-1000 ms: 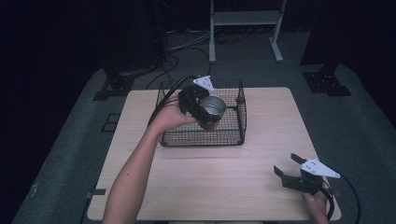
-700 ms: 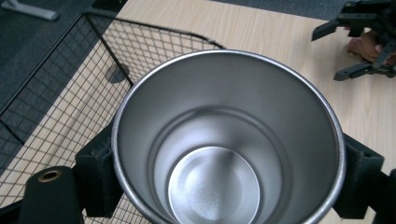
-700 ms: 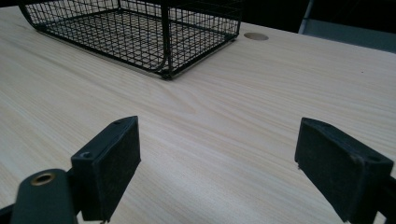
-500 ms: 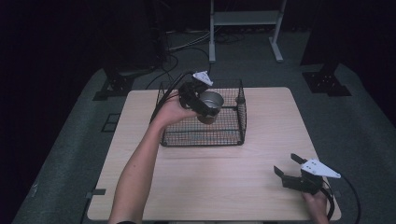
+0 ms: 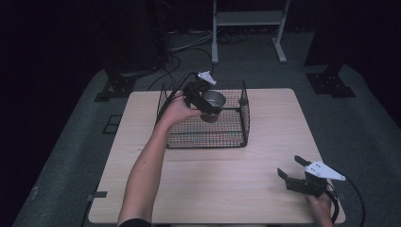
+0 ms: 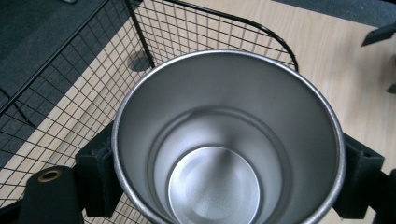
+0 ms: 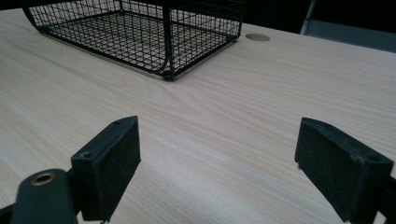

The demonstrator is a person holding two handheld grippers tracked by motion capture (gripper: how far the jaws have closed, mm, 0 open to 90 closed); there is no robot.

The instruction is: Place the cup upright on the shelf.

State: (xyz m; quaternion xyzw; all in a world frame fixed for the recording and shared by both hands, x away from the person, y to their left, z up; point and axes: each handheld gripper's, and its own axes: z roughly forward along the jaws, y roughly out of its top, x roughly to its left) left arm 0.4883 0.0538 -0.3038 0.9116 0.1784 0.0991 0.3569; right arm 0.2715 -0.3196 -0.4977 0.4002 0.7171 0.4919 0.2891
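A shiny steel cup [image 5: 213, 101] hangs tilted over the back part of a black wire basket [image 5: 232, 137], and my left gripper [image 5: 203, 104] is shut on it. In the left gripper view the cup's open mouth [image 6: 224, 140] faces the camera, both black pads pressed against its sides, with basket mesh [image 6: 70, 93] behind it. Whether the cup touches the basket floor I cannot tell. My right gripper [image 5: 293, 169] rests low at the table's front right, open with nothing between its jaws; its pads [image 7: 109, 163] stand wide apart above bare wood.
The light wooden table [image 5: 265, 142] carries the basket at its back centre. Seen from the right gripper view, the basket [image 7: 154, 32] lies ahead to the left, with a small round hole [image 7: 257, 37] in the tabletop beyond it. Grey floor and stand legs [image 5: 246, 28] lie behind.
My left gripper has carried the cup a little toward the back of the basket and lower. The right gripper has stayed where it was.
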